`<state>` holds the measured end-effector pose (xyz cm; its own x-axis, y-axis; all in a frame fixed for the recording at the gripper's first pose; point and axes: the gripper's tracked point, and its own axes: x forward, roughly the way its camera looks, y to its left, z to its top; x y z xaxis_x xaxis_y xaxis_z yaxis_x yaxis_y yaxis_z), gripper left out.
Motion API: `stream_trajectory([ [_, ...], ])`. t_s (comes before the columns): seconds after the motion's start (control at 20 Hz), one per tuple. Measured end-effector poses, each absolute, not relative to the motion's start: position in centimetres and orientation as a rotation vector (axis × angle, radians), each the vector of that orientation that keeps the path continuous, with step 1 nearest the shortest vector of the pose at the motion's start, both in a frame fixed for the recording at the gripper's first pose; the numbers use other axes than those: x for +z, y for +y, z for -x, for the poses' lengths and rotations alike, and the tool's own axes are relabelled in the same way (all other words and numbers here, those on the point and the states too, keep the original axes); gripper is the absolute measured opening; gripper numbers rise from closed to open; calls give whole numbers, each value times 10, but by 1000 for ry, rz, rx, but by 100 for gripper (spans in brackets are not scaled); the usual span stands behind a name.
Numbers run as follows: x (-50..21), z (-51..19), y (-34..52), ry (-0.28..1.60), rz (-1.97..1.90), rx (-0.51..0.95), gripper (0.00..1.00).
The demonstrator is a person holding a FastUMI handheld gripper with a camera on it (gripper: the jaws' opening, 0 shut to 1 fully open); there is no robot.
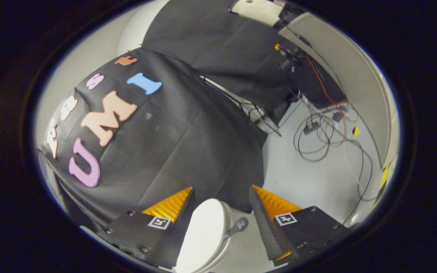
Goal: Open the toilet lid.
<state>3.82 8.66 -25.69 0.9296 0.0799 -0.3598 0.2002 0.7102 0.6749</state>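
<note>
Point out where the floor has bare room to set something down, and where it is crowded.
Bare floor lies beyond the open fingers, between the black cloth and the cables. The cables crowd the wall side. The toilet lid sits between the fingers.

Tool [221, 199] fingers wide apart

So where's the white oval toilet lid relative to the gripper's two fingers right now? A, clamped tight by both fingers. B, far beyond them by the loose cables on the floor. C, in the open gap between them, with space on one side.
C: the white oval toilet lid sits in the gap of the open gripper, near one finger and apart from the other.
</note>
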Motion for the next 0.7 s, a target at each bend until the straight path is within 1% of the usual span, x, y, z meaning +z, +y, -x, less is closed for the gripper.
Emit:
stream_trajectory([
  [0.35, -357, -26, 139, 546, -943, -107, 84],
  [0.55, -385, -32, 141, 569, -983, -130, 69],
  [0.6, -388, -35, 140, 567, -996, -135, 69],
  [0.7, -386, -44, 142, 547, -1033, -112, 45],
])
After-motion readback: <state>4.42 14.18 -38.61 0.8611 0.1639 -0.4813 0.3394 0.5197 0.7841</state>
